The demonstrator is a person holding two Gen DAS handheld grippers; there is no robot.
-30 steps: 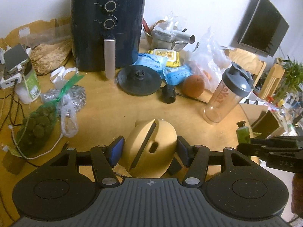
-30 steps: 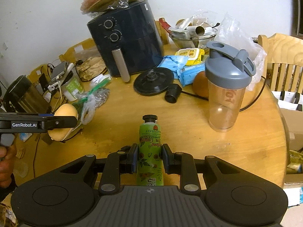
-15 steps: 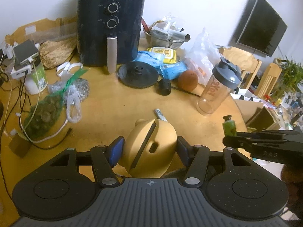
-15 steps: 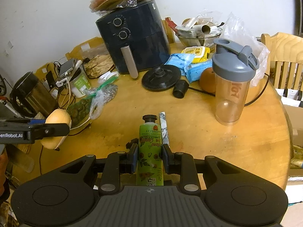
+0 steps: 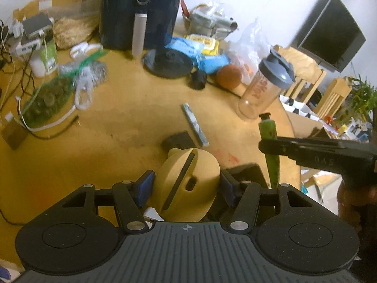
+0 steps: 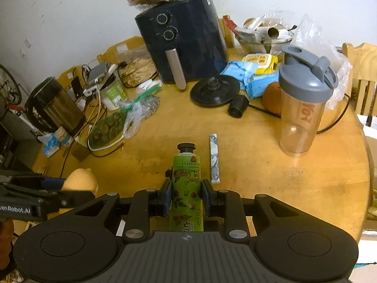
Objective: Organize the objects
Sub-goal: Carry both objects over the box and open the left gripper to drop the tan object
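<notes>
holding: left gripper pinches a yellow pig-shaped bank at a middling width, above the near edge of the table
tube: green hand cream tube is squeezed in the narrow right gripper, cap pointing at the air fryer
stick: a small marbled stick lies flat on the table, just right of the tube
shaker: a clear shaker bottle stands right of the air fryer, nearer the table edge
lid: a black round lid lies just before the air fryer
</notes>
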